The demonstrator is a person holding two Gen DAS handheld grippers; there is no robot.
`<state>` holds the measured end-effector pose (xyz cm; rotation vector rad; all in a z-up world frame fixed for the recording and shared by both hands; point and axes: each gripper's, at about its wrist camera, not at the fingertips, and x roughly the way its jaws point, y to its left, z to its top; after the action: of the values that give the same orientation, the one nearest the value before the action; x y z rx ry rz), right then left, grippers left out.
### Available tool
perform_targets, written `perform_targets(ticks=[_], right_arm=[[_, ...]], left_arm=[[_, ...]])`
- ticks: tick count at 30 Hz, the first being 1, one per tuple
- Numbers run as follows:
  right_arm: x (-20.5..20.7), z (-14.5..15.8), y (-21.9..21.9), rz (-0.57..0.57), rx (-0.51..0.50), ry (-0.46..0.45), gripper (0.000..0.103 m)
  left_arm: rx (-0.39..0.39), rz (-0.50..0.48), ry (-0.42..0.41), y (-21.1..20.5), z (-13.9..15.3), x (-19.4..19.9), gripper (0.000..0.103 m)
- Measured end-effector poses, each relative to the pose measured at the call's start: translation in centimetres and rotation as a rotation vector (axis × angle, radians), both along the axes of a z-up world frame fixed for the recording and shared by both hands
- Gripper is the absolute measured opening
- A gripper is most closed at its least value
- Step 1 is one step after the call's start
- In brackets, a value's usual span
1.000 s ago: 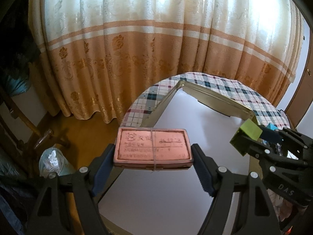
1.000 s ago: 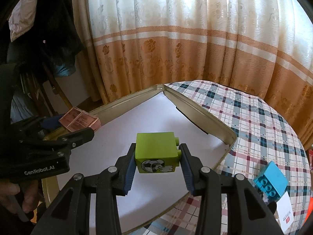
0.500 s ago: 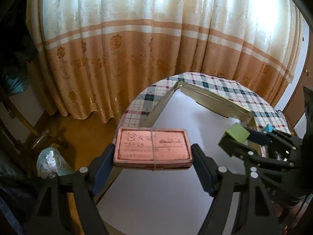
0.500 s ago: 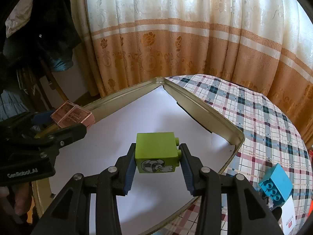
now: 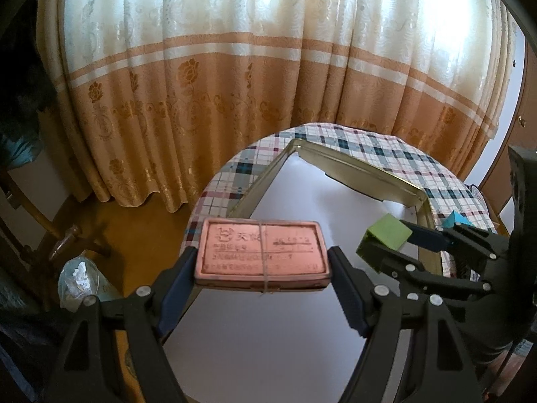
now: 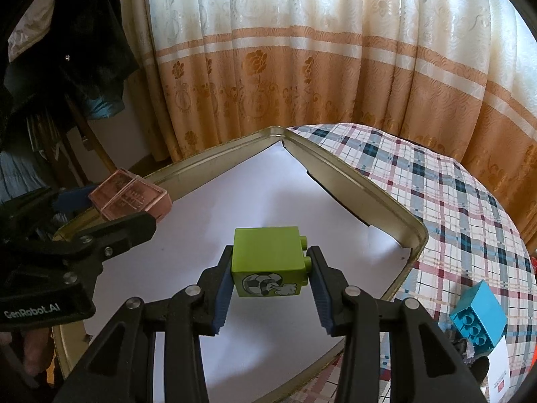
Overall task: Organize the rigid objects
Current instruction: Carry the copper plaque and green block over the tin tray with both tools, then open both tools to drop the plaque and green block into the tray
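Observation:
My left gripper (image 5: 261,262) is shut on a flat pink box (image 5: 261,252) with embossed lettering and a thin band around it, held above the near left rim of a shallow metal tray (image 5: 369,176) lined with white paper. The right gripper (image 6: 268,268) is shut on a green toy brick (image 6: 268,255) with a football picture, hanging over the tray's white floor (image 6: 235,201). From the left wrist view, the green brick (image 5: 386,236) and right gripper show at the right. Seen by the right wrist camera, the pink box (image 6: 131,198) and left gripper sit at the left.
The tray rests on a round table with a plaid cloth (image 6: 453,208). A blue toy brick (image 6: 478,319) lies on the cloth at the right, beside a white card (image 6: 500,366). Curtains (image 5: 268,67) hang behind the table. A chair leg and a bagged item (image 5: 80,278) stand on the floor at left.
The right gripper with the green brick has shifted left toward the tray's middle in the left wrist view. The pink box stays where it was.

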<state>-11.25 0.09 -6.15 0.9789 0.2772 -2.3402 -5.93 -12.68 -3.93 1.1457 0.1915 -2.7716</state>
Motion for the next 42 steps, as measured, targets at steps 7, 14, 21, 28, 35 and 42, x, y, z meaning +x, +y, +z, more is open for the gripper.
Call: perform_targets(ticks=[7, 14, 21, 28, 35, 42], right_arm=[[-0.1, -0.1, -0.1, -0.001, 0.004, -0.005, 0.045], [0.0, -0.4, 0.0, -0.005, 0.005, -0.007, 0.045], [-0.1, -0.6, 0.0, -0.002, 0.003, -0.01, 0.045], [0.4, -0.2, -0.3, 0.006, -0.003, 0.009, 0.087], [1.8, 1.2, 1.8, -0.018, -0.038, 0.033, 0.087], [4.7, 2.5, 6.5, -0.082, -0.05, 0.054, 0.087]], left_arm=[[-0.016, 0.005, -0.015, 0.1, -0.1, -0.2, 0.077], [-0.022, 0.008, -0.013, 0.0, -0.1, -0.1, 0.077], [-0.026, 0.01, -0.016, -0.2, 0.0, -0.1, 0.078], [-0.007, 0.024, -0.004, -0.3, 0.3, 0.3, 0.102], [0.017, 0.04, 0.01, -0.6, 0.8, 0.8, 0.102], [0.035, 0.033, 0.044, 1.5, 1.9, 2.0, 0.102]])
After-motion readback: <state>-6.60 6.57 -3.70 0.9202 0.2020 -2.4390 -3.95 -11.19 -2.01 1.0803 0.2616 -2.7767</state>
